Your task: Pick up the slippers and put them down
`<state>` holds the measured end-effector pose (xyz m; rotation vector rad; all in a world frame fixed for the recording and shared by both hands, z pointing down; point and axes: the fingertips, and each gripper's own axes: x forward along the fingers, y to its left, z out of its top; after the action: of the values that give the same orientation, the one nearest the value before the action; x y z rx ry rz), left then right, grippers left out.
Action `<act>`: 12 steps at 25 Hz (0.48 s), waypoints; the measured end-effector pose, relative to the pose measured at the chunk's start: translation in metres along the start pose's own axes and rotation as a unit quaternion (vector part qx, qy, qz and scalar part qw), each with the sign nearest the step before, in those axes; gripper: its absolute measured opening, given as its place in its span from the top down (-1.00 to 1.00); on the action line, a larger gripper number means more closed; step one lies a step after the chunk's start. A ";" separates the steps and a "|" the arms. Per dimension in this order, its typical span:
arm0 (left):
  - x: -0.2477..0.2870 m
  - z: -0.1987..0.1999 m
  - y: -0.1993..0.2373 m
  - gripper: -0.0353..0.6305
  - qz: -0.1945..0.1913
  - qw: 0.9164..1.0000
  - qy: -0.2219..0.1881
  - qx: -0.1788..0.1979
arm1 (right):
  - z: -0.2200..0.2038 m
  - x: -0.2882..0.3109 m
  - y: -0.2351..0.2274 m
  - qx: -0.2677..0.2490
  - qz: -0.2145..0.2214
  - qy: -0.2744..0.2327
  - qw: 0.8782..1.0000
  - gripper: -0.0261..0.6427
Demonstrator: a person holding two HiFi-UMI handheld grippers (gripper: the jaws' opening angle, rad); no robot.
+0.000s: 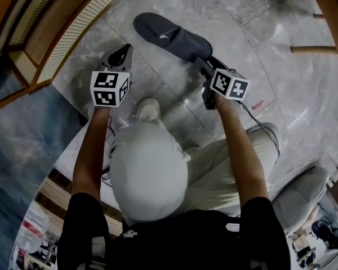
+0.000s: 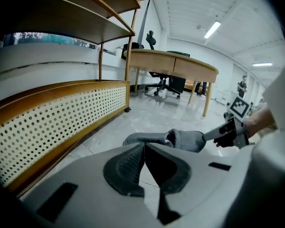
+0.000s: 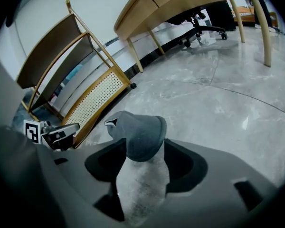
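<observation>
A dark grey slipper [image 1: 169, 35] lies on the marble floor, sole down. My right gripper [image 1: 204, 65] is at the slipper's near end. In the right gripper view the slipper's [image 3: 140, 134] rounded end sits between the wide-apart jaws of the right gripper [image 3: 143, 147], and the pads do not press on it. My left gripper [image 1: 123, 50] hangs to the slipper's left, apart from it. Its jaws [image 2: 144, 146] meet at the tips with nothing between them. From there the slipper [image 2: 180, 139] shows ahead, with the right gripper [image 2: 228, 129] at its right end.
A wooden shelf rack with a perforated side panel [image 1: 73, 32] stands on the left, close to the left gripper. A wooden desk [image 2: 180, 65] and an office chair [image 2: 166, 82] stand farther off. One desk leg [image 1: 318, 49] is at the right. The person's white shoe [image 1: 149, 108] is near the grippers.
</observation>
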<state>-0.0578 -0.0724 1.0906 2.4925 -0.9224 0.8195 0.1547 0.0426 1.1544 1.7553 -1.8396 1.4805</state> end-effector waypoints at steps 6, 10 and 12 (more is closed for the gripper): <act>0.006 0.004 -0.003 0.87 -0.002 1.000 -0.002 0.004 | -0.001 -0.004 -0.014 -0.001 -0.015 0.001 1.000 0.11; 0.011 0.007 -0.009 0.87 -0.009 1.000 -0.003 0.009 | 0.001 -0.008 -0.017 -0.004 -0.019 -0.002 1.000 0.11; 0.014 0.009 -0.012 0.87 -0.011 1.000 -0.004 0.010 | 0.005 -0.012 -0.018 -0.014 -0.028 -0.006 0.999 0.18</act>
<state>-0.0374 -0.0754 1.0909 2.5214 -0.8912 0.8163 0.1758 0.0498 1.1527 1.7922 -1.7931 1.4203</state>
